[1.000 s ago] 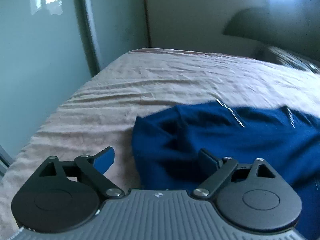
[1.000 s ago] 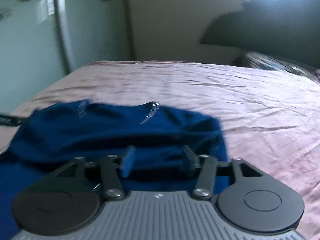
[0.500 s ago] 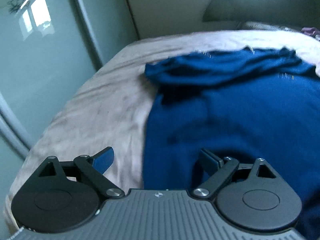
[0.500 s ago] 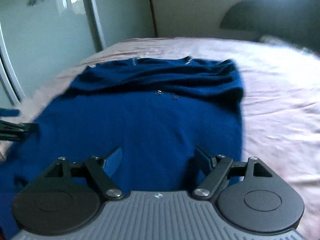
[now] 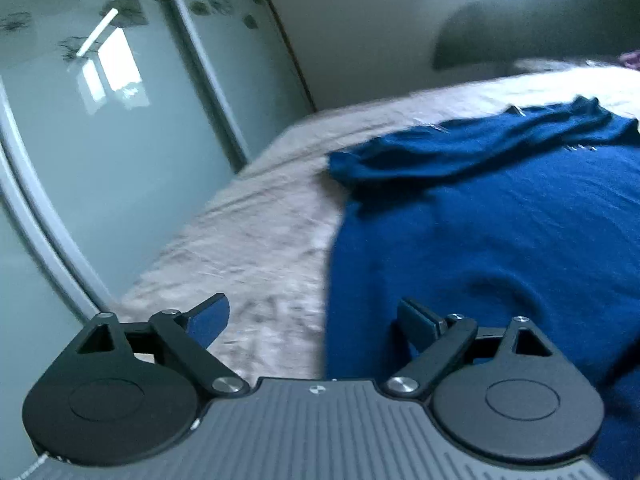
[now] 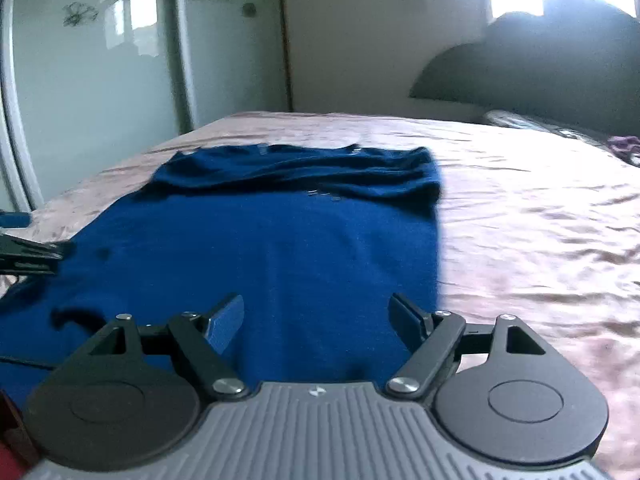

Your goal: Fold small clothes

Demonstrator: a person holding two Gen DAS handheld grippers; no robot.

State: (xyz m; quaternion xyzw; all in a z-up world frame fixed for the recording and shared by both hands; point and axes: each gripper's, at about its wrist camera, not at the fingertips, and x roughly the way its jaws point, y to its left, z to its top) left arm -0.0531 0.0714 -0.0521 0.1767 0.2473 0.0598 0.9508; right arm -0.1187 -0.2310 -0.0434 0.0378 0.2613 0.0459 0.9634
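Note:
A dark blue garment (image 6: 280, 240) lies spread on the bed, its far end folded back in a rumpled band (image 6: 296, 172). My right gripper (image 6: 316, 320) hovers open over the near part of the cloth, with nothing between its fingers. In the left wrist view the same garment (image 5: 500, 240) fills the right side. My left gripper (image 5: 316, 320) is open above the garment's left edge, one finger over the sheet and the other over the cloth. The left gripper's fingertips (image 6: 36, 250) also show at the left edge of the right wrist view.
The bed has a wrinkled pinkish-beige sheet (image 6: 540, 240) with room to the right of the garment. Mirrored wardrobe doors (image 5: 100, 140) stand close along the bed's left side. A dark headboard (image 6: 540, 76) and a small purple item (image 6: 624, 146) are at the far right.
Both grippers have pulled back toward the near end of the garment, whose far end now lies folded back. The right gripper's jaws have widened. The left view has rolled a little.

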